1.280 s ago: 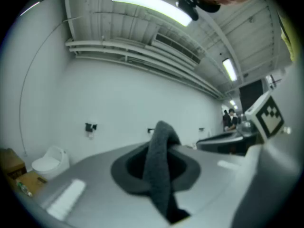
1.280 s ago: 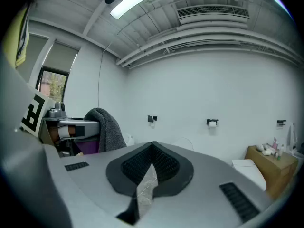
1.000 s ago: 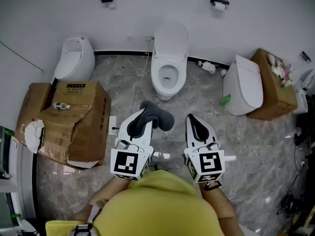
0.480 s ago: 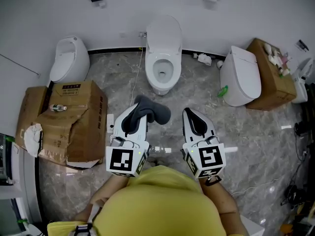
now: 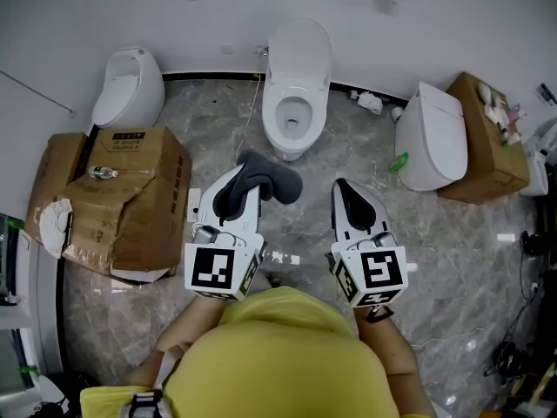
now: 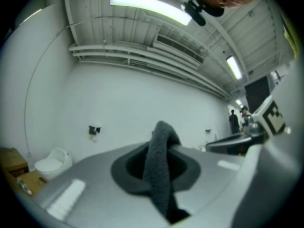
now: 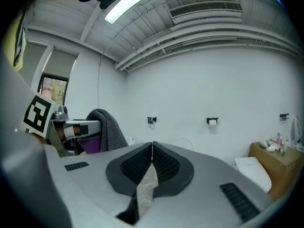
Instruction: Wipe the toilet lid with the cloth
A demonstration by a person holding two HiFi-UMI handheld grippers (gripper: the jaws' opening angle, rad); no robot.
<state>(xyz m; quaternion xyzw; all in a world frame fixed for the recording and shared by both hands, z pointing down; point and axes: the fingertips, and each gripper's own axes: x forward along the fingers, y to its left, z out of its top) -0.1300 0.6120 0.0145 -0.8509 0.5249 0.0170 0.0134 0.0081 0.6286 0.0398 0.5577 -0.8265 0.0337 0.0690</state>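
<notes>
Left gripper: jaws clamped on the dark grey cloth, which drapes from its tip toward 3 o'clock. Toilet lid: raised against the wall at 12 o'clock, well apart from the cloth. Right gripper: at 3 o'clock of the left, jaws together.

1. The cloth is dark grey, thick and soft. It is clamped between the jaws of the left gripper. It arches up over the jaw tips and droops off to their right, hanging above the floor.
2. The toilet lid is white, oval and glossy. It stands raised, leaning back against the white wall, with the open bowl below it. The cloth and the lid are well apart, and the cloth is on the near side of the bowl.
</notes>
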